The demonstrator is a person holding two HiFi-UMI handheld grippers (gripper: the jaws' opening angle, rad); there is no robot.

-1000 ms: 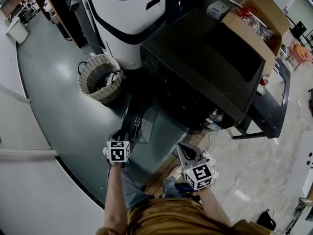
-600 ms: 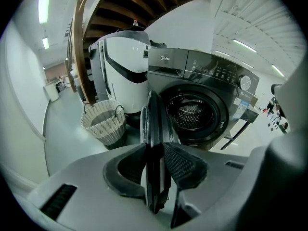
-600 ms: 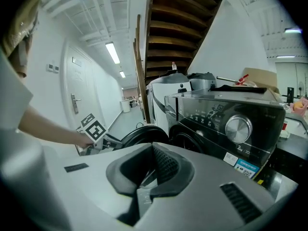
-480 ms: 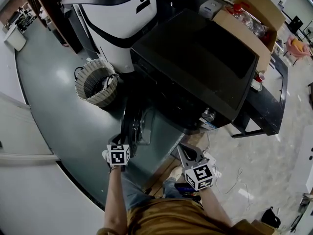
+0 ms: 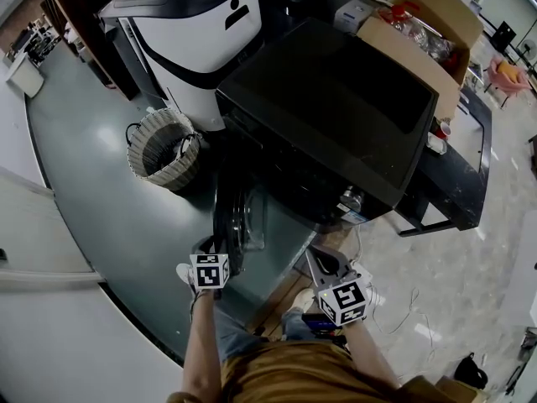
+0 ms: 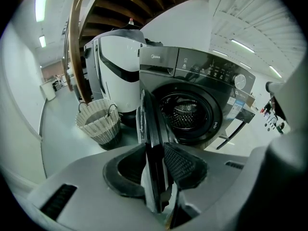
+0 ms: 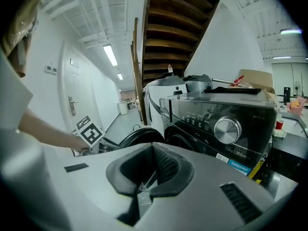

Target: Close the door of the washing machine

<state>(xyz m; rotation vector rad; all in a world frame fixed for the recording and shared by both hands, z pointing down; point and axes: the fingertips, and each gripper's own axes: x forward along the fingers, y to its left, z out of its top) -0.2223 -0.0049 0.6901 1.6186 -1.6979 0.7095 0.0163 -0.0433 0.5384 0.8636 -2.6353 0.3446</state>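
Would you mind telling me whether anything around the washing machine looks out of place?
Only the washing machine door stands out: it hangs open, clamped edge-on in the left gripper. Nothing looks spilled or damaged.

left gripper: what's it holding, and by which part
The left gripper holds the washing machine door, its jaws closed over the open door's outer rim, seen edge-on.

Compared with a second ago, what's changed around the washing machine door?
The left gripper, clamped on the edge of the door throughout, has swung it a little toward the washing machine. The right gripper stayed empty and the basket stayed put.
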